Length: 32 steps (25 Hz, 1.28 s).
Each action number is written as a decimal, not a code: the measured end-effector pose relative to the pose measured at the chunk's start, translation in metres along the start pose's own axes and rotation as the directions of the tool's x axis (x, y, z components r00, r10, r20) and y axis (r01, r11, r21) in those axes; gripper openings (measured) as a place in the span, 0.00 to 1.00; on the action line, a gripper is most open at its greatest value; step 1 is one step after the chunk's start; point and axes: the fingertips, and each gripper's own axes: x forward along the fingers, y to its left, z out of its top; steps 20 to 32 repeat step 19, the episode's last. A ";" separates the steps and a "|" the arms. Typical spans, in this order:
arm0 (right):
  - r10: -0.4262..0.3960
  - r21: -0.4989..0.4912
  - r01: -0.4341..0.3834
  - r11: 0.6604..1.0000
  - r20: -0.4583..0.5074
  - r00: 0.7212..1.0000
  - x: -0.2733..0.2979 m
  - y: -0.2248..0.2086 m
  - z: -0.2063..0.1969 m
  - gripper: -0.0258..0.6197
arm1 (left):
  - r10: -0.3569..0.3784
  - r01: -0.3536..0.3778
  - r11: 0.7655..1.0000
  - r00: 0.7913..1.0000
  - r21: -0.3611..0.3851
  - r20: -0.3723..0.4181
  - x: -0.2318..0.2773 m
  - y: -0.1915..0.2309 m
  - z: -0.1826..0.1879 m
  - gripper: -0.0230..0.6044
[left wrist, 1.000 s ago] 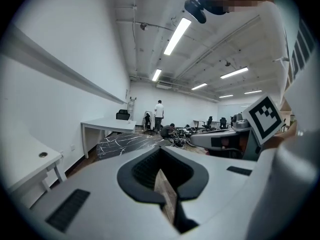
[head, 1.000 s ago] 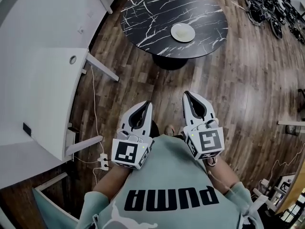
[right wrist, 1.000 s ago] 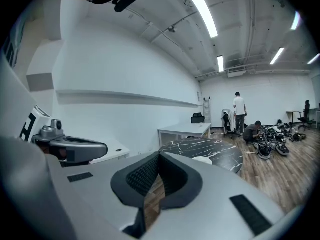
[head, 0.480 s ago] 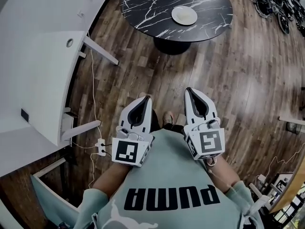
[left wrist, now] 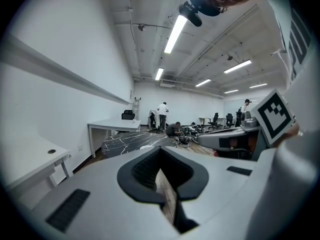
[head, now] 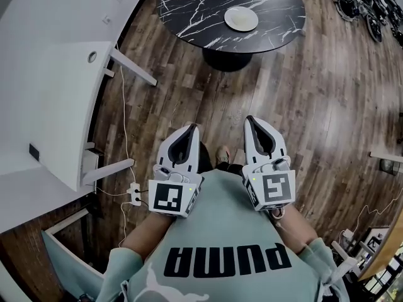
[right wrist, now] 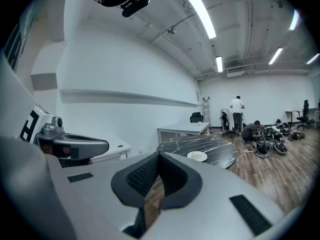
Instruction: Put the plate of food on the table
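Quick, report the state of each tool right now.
Left tool: closed, holding nothing.
Right tool: closed, holding nothing.

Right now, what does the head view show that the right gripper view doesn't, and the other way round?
Only the head view shows the power strip and its cables on the floor. Only the right gripper view shows the ceiling lights, a ladder and people at the far end of the room. Both show the round black marble table, the plate on it, the wooden floor, the left gripper and the right gripper, each shut and empty.
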 end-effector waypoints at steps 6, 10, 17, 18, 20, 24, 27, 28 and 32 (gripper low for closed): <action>0.008 -0.007 -0.008 1.000 0.002 1.000 0.004 0.003 0.002 0.05 | 0.003 -0.003 1.000 1.000 0.004 0.002 -0.001 0.002 0.001 0.05; 0.010 -0.011 -0.010 1.000 -0.005 1.000 0.007 0.005 0.002 0.05 | 0.007 -0.007 1.000 1.000 0.005 0.009 -0.004 0.005 0.003 0.05; 0.014 -0.020 -0.014 1.000 -0.007 1.000 0.013 0.011 0.006 0.05 | 0.013 -0.013 1.000 1.000 -0.003 0.015 -0.005 0.013 0.004 0.05; 0.013 -0.020 -0.013 1.000 -0.008 1.000 0.014 0.012 0.006 0.05 | 0.013 -0.013 1.000 1.000 -0.003 0.014 -0.004 0.014 0.004 0.05; 0.012 -0.020 -0.012 1.000 -0.009 1.000 0.014 0.012 0.006 0.05 | 0.013 -0.013 1.000 1.000 -0.004 0.013 -0.004 0.015 0.004 0.05; 0.012 -0.020 -0.012 1.000 -0.009 1.000 0.014 0.012 0.006 0.05 | 0.013 -0.013 1.000 1.000 -0.004 0.013 -0.004 0.015 0.004 0.05; 0.012 -0.020 -0.012 1.000 -0.009 1.000 0.014 0.012 0.006 0.05 | 0.013 -0.013 1.000 1.000 -0.004 0.013 -0.004 0.015 0.004 0.05; 0.012 -0.020 -0.012 1.000 -0.009 1.000 0.014 0.012 0.006 0.05 | 0.013 -0.013 1.000 1.000 -0.004 0.013 -0.004 0.015 0.004 0.05; 0.012 -0.020 -0.012 1.000 -0.009 1.000 0.014 0.012 0.006 0.05 | 0.013 -0.013 1.000 1.000 -0.004 0.013 -0.004 0.015 0.004 0.05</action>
